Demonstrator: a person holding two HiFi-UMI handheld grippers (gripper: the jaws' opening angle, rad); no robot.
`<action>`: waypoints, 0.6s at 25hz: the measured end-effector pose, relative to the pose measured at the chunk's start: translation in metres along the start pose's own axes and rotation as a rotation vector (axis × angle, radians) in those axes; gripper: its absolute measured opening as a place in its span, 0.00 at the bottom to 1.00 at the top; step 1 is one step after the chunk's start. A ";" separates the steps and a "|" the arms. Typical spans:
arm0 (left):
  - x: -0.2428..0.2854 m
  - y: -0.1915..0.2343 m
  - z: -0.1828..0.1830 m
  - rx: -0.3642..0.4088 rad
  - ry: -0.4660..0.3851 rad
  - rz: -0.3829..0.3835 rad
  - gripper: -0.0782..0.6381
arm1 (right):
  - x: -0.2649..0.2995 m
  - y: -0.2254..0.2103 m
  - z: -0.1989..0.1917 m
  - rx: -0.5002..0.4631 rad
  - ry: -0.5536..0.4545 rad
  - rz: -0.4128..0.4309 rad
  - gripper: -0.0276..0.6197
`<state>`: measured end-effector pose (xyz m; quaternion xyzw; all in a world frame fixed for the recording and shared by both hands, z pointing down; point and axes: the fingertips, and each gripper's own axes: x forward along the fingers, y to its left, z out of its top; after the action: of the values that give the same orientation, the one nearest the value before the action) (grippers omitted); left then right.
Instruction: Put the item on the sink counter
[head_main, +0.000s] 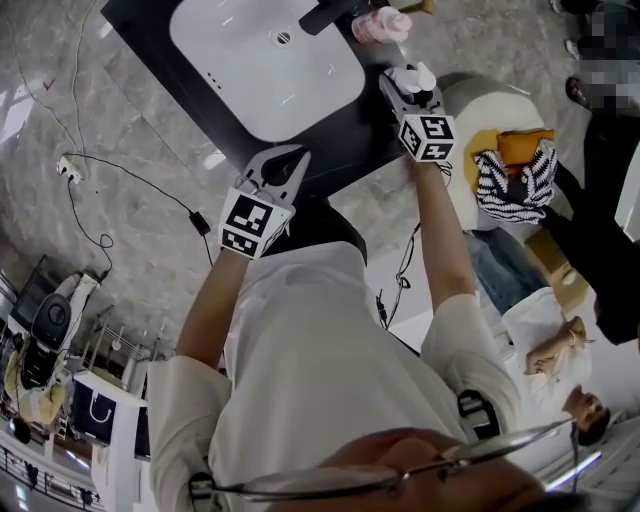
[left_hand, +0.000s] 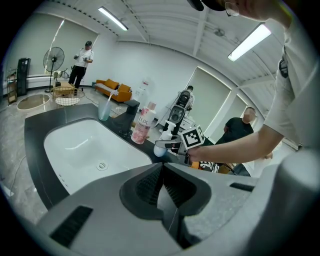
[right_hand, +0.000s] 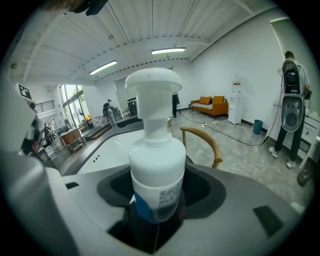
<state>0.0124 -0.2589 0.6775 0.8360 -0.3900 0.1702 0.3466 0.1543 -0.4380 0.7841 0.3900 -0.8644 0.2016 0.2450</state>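
Note:
My right gripper (head_main: 404, 90) is shut on a white pump bottle (head_main: 417, 73) with a blue-and-white label, at the right end of the black sink counter (head_main: 150, 30). In the right gripper view the bottle (right_hand: 156, 165) stands upright between the jaws and fills the middle. The left gripper view has that bottle (left_hand: 160, 148) low over the counter's (left_hand: 37, 130) far end; whether it touches the counter I cannot tell. My left gripper (head_main: 288, 162) is shut and holds nothing, hovering at the counter's near edge in front of the white basin (head_main: 300, 90).
A pink bottle (head_main: 380, 24), a black faucet (head_main: 335, 12) and a pale cup (left_hand: 104, 109) stand behind the basin. A stool with a striped cloth (head_main: 515, 180) is to the right. A wooden chair arm (right_hand: 205, 140) lies past the bottle. People stand at the right and in the far background.

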 end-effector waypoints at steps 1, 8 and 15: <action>-0.001 -0.001 0.000 0.002 -0.001 -0.002 0.12 | -0.001 0.000 -0.001 -0.006 0.007 -0.003 0.45; -0.009 -0.005 -0.001 0.007 -0.002 0.005 0.12 | 0.000 0.004 -0.009 -0.040 0.056 -0.003 0.47; -0.018 -0.012 -0.002 0.016 -0.014 0.015 0.12 | -0.004 0.005 -0.010 -0.017 0.062 -0.017 0.48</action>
<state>0.0101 -0.2429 0.6638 0.8370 -0.3972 0.1702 0.3357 0.1553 -0.4272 0.7891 0.3889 -0.8547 0.2040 0.2769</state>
